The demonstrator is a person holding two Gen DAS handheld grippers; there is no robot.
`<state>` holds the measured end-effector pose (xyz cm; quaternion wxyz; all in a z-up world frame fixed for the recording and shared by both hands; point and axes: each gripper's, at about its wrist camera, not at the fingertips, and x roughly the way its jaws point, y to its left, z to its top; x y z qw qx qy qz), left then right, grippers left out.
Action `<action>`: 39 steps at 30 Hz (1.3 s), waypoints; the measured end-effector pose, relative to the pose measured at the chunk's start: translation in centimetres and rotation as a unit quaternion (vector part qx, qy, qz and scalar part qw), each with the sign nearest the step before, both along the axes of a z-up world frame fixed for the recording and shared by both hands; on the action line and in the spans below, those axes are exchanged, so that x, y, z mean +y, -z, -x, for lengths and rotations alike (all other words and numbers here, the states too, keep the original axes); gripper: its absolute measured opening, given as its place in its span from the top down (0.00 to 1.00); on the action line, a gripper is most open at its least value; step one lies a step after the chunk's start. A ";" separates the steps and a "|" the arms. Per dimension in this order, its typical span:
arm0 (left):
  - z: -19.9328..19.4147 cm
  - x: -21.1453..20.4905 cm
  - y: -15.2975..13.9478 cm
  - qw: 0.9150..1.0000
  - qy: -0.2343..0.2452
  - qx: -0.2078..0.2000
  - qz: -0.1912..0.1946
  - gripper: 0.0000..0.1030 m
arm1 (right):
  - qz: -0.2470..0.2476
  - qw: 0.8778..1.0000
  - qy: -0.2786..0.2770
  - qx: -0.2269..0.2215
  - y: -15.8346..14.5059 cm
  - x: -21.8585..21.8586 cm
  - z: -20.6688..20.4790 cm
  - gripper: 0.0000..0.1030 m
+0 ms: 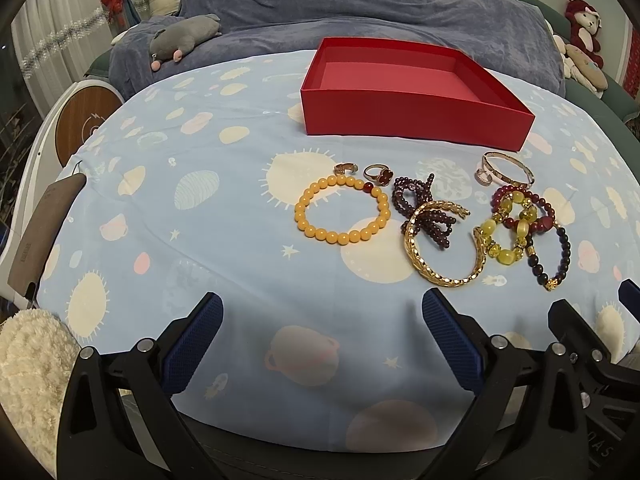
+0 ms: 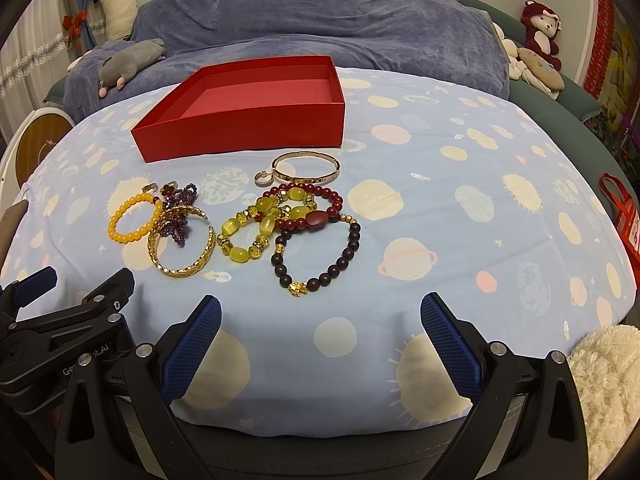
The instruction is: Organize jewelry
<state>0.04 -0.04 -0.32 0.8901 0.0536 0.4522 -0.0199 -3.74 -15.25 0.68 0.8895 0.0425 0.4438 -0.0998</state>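
Blue planet-print cloth (image 1: pixel 200 240) carries red box (image 1: pixel 412 120), empty; bracelets (image 2: pixel 248 224) clustered near it; left gripper (image 1: pixel 320 340) and right gripper (image 2: pixel 320 340) both spread wide, holding nothing

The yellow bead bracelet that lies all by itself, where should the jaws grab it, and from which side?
Grip the yellow bead bracelet across its near-left arc, coming straight down from above with one jaw inside the ring and one outside. It lies flat on the sheet, so a sideways approach finds no edge. That arc is farthest from the two rings and the purple beads, so nothing else should get caught.
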 end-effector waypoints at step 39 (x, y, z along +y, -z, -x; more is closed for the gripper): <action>-0.1 0.1 0.0 1.000 0.002 0.005 -0.005 0.07 | -0.005 1.000 0.005 0.010 0.5 -0.2 -0.2 0.07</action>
